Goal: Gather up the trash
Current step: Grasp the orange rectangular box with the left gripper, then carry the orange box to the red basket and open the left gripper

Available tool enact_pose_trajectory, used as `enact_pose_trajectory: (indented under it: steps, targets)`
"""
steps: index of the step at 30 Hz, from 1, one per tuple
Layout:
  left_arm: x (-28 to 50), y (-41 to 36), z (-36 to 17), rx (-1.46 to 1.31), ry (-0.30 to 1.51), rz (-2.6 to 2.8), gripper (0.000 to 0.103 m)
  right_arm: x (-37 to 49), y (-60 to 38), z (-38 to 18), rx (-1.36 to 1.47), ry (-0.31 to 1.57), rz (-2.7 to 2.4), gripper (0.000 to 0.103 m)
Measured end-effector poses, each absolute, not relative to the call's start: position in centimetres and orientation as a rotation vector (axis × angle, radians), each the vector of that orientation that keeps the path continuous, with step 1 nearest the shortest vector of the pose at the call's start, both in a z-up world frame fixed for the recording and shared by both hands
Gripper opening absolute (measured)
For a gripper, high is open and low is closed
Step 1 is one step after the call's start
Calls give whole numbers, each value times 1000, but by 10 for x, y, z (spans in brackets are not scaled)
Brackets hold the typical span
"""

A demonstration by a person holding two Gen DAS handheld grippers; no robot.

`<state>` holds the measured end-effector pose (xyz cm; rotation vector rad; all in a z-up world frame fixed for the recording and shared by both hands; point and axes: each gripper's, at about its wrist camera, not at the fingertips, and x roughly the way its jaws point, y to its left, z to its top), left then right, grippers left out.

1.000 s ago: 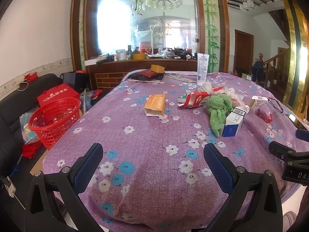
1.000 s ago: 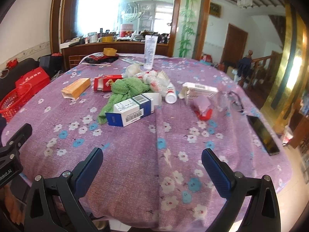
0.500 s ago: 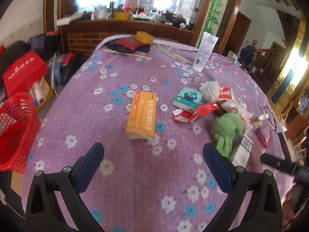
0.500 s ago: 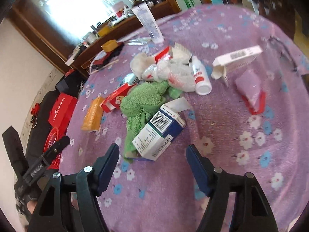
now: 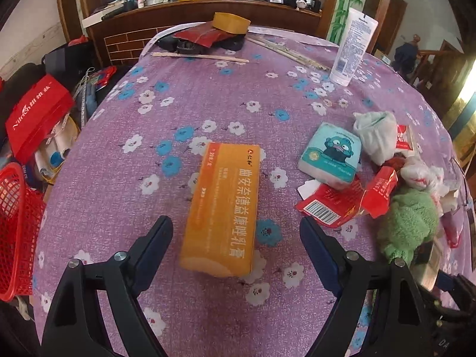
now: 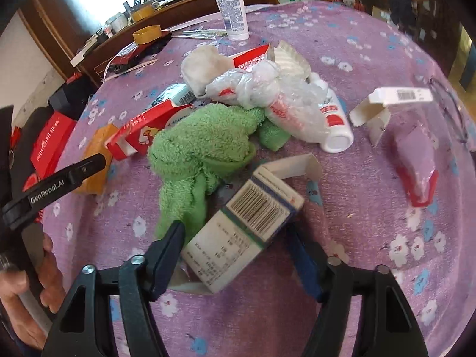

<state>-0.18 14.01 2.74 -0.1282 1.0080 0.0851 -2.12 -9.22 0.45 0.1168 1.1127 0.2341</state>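
An orange box (image 5: 223,208) lies on the purple flowered tablecloth (image 5: 178,113). My left gripper (image 5: 235,232) is open, its fingers on either side of the box's near end, not touching it. A white and blue box with a barcode (image 6: 244,232) lies between the open fingers of my right gripper (image 6: 235,238). Beyond it lie a green towel (image 6: 205,148), a crumpled plastic bag (image 6: 267,92), a torn red carton (image 6: 142,128), a white bottle (image 6: 336,119) and an open white box (image 6: 386,101). The red basket (image 5: 15,226) stands off the table's left edge.
A teal tissue pack (image 5: 330,154), a white cloth (image 5: 377,136) and a red wrapper (image 5: 336,202) lie right of the orange box. A white tube (image 5: 354,44) stands at the back. A tape roll (image 5: 232,22) and chopsticks (image 5: 199,56) lie at the far edge. A purple pouch (image 6: 416,157) lies at right.
Both grippers have moved forward and down over the table. The left now straddles the orange box, the right straddles the barcode box. Both stay open.
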Motion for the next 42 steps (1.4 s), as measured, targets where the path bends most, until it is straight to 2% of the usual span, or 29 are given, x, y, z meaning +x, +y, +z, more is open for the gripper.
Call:
enact_pose_trajectory:
  steps: [2, 3, 7, 13, 21, 28, 42]
  targets:
    - [-1, 141, 20, -117, 1020, 93, 51, -25, -100, 4, 122, 1107, 252, 57]
    - [0, 144, 17, -132, 1027, 87, 45, -26, -105, 4, 127, 1105, 261, 54]
    - [-14, 149, 21, -177, 989, 68, 44, -39, -121, 7, 113, 1059, 271, 49]
    - [-48, 139, 49, -180, 892, 18, 44, -59, -134, 17, 112, 999, 302, 48]
    - [-104, 154, 98, -221, 764, -14, 44, -79, -115, 65, 105, 873, 455, 48]
    - [-145, 223, 111, -269, 737, 106, 44, -80, -29, 93, 5, 837, 673, 48]
    - [-198, 387, 96, -432, 683, 422, 44, -63, 191, 106, -151, 834, 1028, 49]
